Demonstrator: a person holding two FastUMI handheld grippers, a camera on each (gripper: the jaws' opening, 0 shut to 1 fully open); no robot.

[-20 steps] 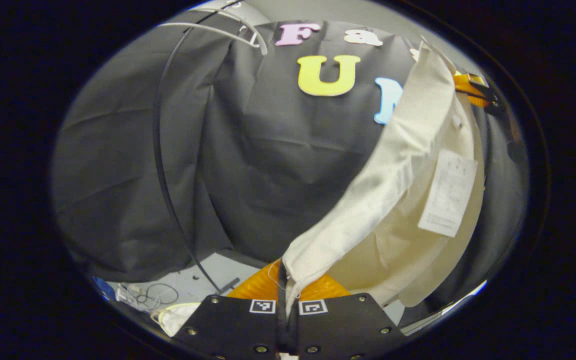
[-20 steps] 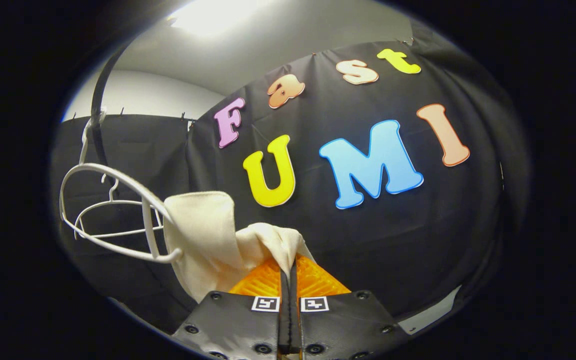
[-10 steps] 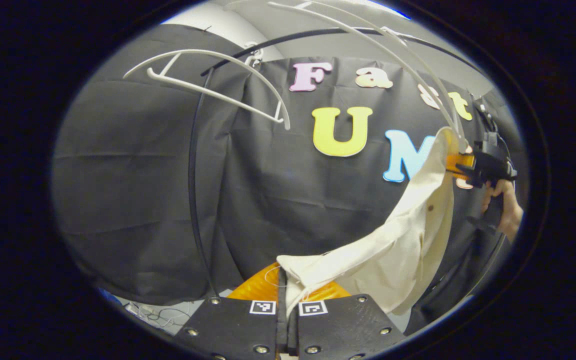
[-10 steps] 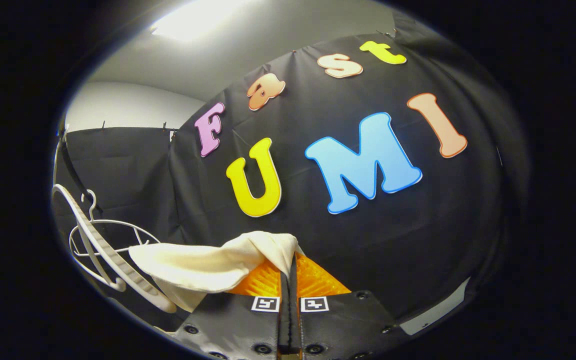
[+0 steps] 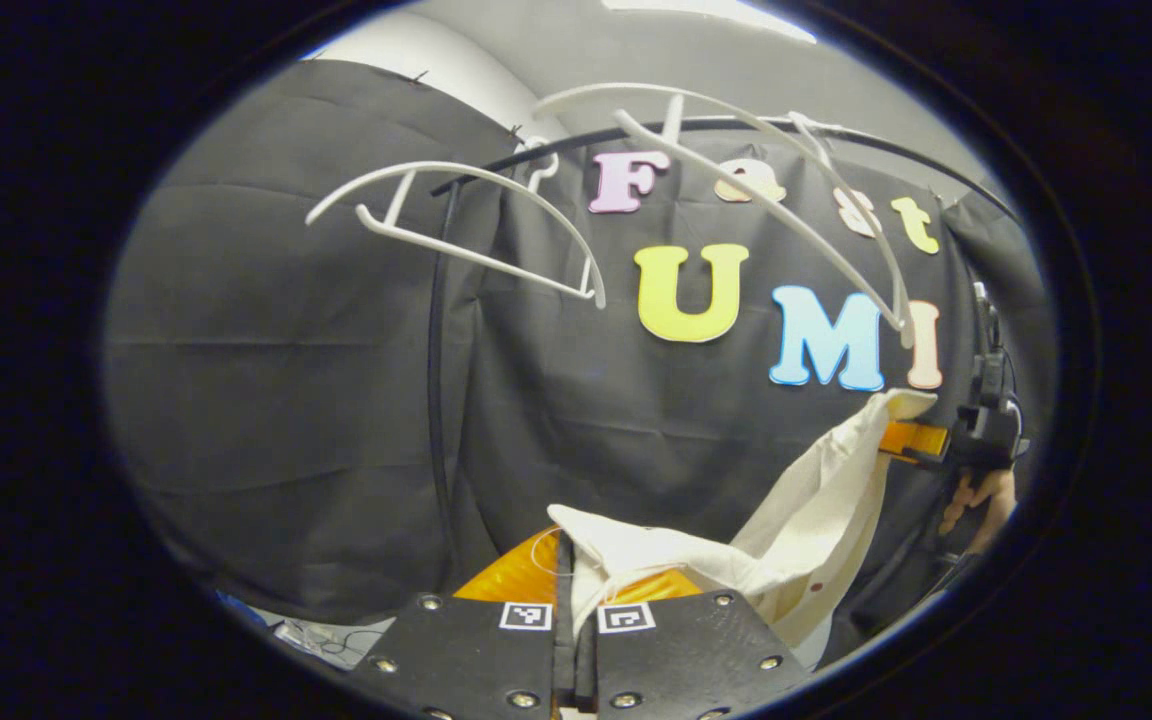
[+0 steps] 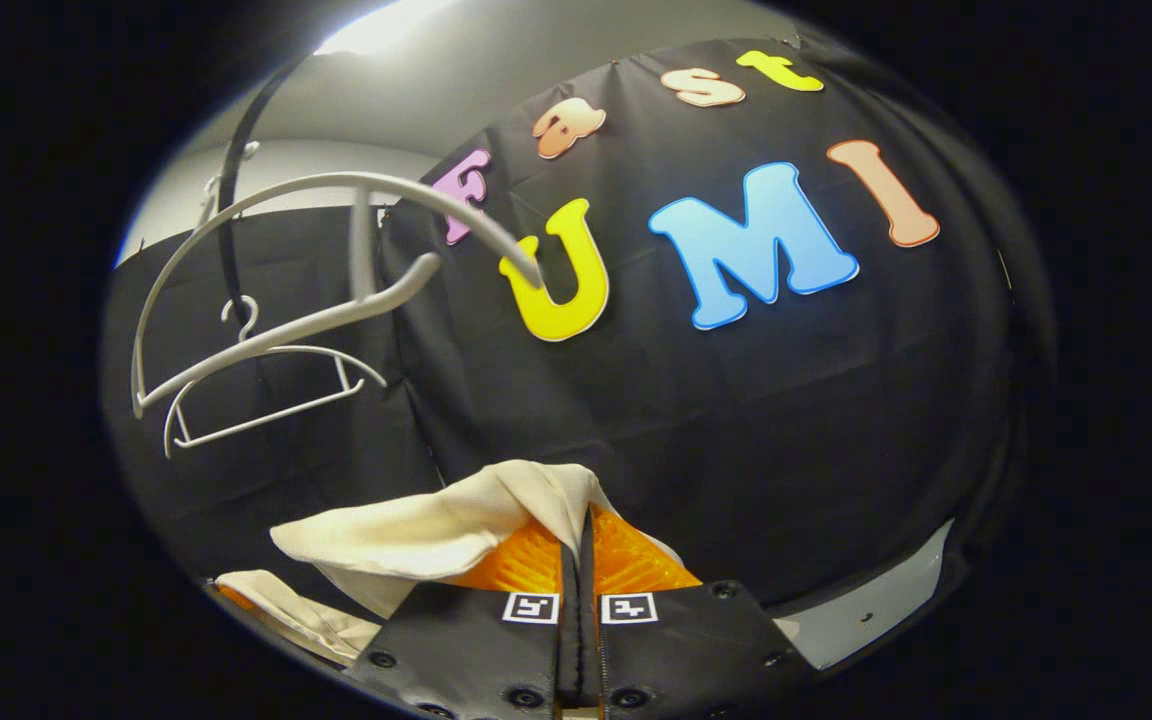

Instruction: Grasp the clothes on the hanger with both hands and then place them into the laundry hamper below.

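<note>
A cream garment [image 5: 796,520] stretches between my two grippers, clear of the hangers. My left gripper [image 5: 568,560] is shut on one end of it, the cloth bunched over its orange fingers. In the left gripper view the right gripper [image 5: 921,440] shows far right, pinching the other end, a hand [image 5: 981,500] behind it. In the right gripper view my right gripper [image 6: 581,530] is shut on the cream garment [image 6: 436,525], which drapes off to the left. Two bare white hangers [image 5: 466,225] [image 5: 786,190] hang from the black rail [image 5: 836,135] above.
The black rack pole [image 5: 436,380] stands left of my left gripper. White hangers [image 6: 316,270] [image 6: 256,395] hang at the upper left in the right gripper view. Cables on a pale floor [image 5: 326,640] show at the bottom left. Black cloth walls close the booth behind.
The garment has slipped off the hanger and come down. Both grippers have dropped lower with it, and the bare hangers now swing above them.
</note>
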